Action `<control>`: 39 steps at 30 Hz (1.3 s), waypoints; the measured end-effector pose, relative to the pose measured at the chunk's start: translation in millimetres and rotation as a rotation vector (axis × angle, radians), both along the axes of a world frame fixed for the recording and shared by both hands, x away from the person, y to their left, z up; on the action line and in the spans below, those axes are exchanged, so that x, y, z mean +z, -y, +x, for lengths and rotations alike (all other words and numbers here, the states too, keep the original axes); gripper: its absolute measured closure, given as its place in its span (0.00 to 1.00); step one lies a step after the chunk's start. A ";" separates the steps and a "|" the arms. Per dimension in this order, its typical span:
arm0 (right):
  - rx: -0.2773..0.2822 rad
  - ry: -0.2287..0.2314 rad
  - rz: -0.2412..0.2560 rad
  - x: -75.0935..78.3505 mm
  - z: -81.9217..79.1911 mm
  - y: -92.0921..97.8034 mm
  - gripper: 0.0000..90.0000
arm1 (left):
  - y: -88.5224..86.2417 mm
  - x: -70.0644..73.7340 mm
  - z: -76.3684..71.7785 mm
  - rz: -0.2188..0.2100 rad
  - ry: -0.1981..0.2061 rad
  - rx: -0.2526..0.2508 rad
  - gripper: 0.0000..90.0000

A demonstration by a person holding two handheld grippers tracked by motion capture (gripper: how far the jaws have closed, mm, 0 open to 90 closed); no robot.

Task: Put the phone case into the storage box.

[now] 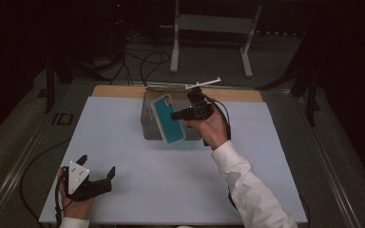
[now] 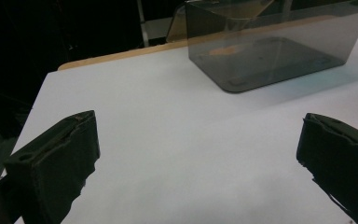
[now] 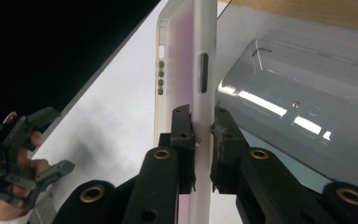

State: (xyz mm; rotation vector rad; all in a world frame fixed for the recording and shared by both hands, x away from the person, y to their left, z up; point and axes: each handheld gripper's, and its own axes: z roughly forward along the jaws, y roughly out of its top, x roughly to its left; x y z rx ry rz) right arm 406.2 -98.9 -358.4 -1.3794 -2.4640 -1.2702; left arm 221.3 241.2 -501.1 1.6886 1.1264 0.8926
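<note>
In the right gripper view the phone case (image 3: 186, 70) is cut off by the top and bottom edges, and a strip of its side is covered by the jaws of the right gripper (image 3: 201, 140). The clear box (image 3: 303, 121) is cut off at the right edge there. In the high view part of the box (image 1: 148, 124) is hidden behind the case (image 1: 168, 118) and the hand (image 1: 210, 127). In the left gripper view the box (image 2: 270, 46) is cropped at the top, and both jaws of the left gripper (image 2: 198, 158) are cropped at the bottom.
</note>
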 end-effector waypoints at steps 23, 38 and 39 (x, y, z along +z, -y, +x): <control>-0.112 0.015 -0.026 11.3 27.1 2.6 0.91 | 1.8 -1.1 0.7 0.004 -0.001 -0.004 0.00; -0.203 0.006 -0.070 8.7 48.4 8.2 0.91 | 2.3 0.0 -0.1 -0.021 0.001 -0.015 0.00; -0.208 0.003 -0.072 8.0 49.4 8.6 0.91 | 2.1 0.4 -0.5 -0.025 0.003 -0.017 0.00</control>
